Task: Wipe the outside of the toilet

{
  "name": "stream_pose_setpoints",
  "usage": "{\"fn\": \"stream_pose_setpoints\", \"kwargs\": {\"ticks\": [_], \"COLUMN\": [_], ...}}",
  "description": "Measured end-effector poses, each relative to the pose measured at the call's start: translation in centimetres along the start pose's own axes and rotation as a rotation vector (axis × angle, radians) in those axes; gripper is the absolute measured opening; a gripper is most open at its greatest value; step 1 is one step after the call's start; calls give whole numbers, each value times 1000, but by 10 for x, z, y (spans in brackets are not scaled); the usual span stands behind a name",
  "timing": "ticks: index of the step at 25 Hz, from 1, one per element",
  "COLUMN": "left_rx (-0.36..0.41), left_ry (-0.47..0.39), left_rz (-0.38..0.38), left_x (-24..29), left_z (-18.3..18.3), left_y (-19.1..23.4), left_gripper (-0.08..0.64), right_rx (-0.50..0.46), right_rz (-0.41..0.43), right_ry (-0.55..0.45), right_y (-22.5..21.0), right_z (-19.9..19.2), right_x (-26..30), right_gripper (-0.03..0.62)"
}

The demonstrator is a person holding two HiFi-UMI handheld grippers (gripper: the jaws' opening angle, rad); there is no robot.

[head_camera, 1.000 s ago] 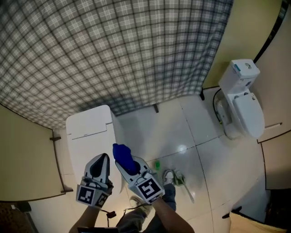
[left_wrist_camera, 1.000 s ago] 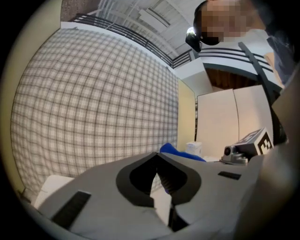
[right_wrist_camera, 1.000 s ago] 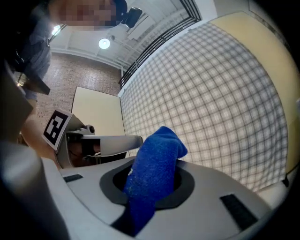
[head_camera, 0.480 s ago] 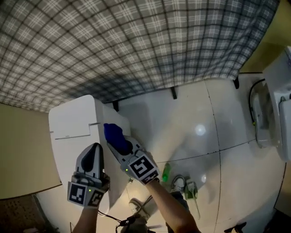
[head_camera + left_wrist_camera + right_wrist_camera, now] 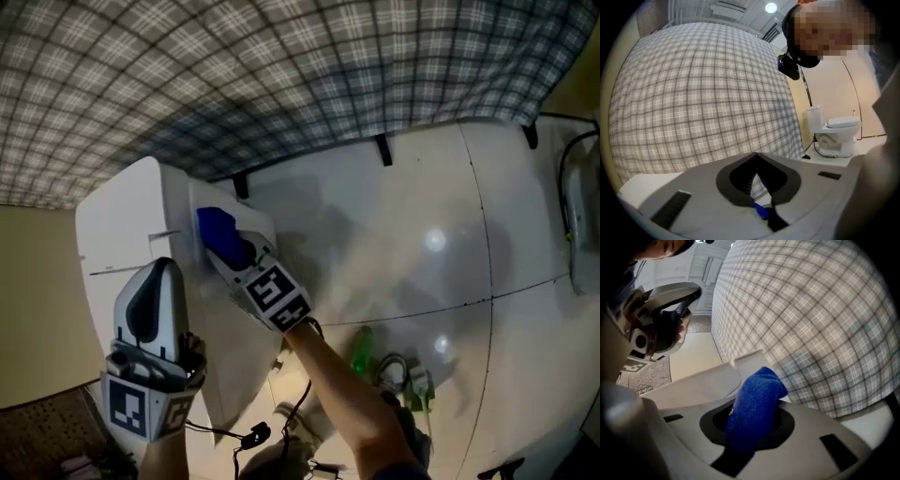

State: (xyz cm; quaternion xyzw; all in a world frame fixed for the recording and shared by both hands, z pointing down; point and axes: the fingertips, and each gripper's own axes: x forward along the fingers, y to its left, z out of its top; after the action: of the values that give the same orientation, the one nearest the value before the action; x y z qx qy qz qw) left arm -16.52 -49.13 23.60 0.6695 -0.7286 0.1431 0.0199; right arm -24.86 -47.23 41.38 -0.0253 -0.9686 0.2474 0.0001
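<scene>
Head view: a white toilet [image 5: 127, 234] stands below a plaid curtain [image 5: 300, 75]. The right gripper [image 5: 232, 248] is clamped on a blue cloth [image 5: 217, 230], which lies against the side of the toilet's tank. The left gripper [image 5: 161, 281] hangs over the toilet's near part, fingers together. A small green object [image 5: 361, 349] lies on the white floor tiles [image 5: 422, 197], to the right of the toilet. Left gripper view: the jaw tips meet with nothing between them; beyond the curtain's edge stands a second toilet [image 5: 834, 136]. Right gripper view: the cloth [image 5: 757, 401] fills the gap between the jaws. The toilet's white top [image 5: 701, 386] is just beyond it, and the left gripper [image 5: 663, 317] is above that.
</scene>
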Motion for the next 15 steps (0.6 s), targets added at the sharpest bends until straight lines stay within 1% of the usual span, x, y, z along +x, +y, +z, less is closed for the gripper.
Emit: {"fn": "stream_pose_setpoints", "kwargs": {"ticks": [3,5,9,11,15], "left_rx": [80,111,92,93,103], "left_ry": [2,7,-11,-2,11], "left_rz": [-33,-54,-60,-76,-131], "left_x": [-8,-24,-74,-85,-104], "left_z": [-9,-17,-31,-31,-37], "left_y": [-8,-7,-2,-17,-51], "left_gripper": [3,3,3,3,3], "right_rx": [22,33,17,41,110], "right_rz": [16,35,71,66,53], "right_ry": [-8,2,42,36,29], "right_y": [36,78,170,201,245], "right_z": [-29,-55,-109,-123,-143], "right_x": [-23,-38,-75,-102,-143], "right_gripper": [67,67,67,67,67]}}
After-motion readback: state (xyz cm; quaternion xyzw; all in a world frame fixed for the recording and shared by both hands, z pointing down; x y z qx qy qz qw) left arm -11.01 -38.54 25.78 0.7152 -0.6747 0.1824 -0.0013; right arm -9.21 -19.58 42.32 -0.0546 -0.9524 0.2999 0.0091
